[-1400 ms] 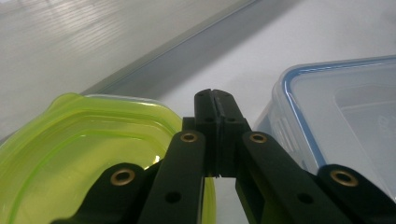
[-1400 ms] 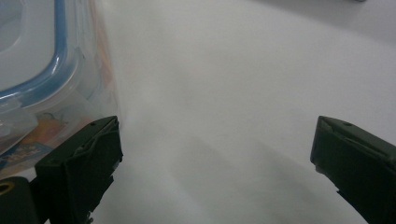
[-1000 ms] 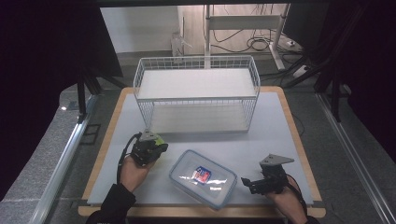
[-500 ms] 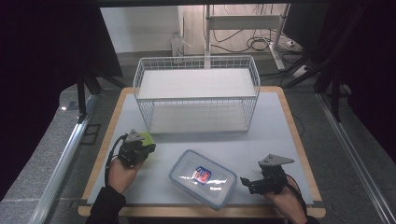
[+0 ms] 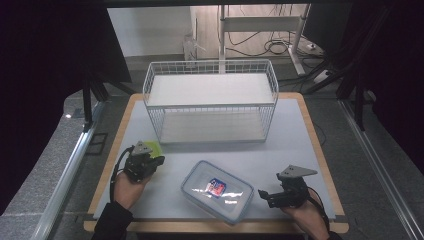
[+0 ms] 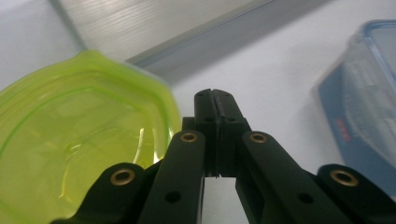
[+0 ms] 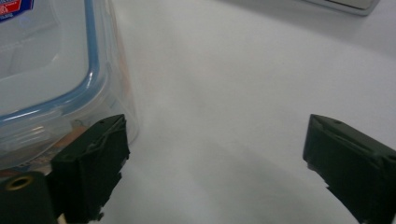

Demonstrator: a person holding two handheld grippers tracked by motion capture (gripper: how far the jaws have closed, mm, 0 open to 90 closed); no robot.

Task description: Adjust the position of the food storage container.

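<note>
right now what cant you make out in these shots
- Green lid: high view, mostly hidden under the left gripper; left gripper view, cut off at the left edge.
- Clear container: label too small to read in the high view; blurred and cut off in both gripper views.
- Wire rack: lower shelf partly screened by its mesh.

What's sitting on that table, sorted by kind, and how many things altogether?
Wire racks: 1, the white rack at the back.
Clear lidded boxes: 1, the box near the front edge.
Green plastic lids: 1, the lid beside the left tongs.
Total: 3.
</note>
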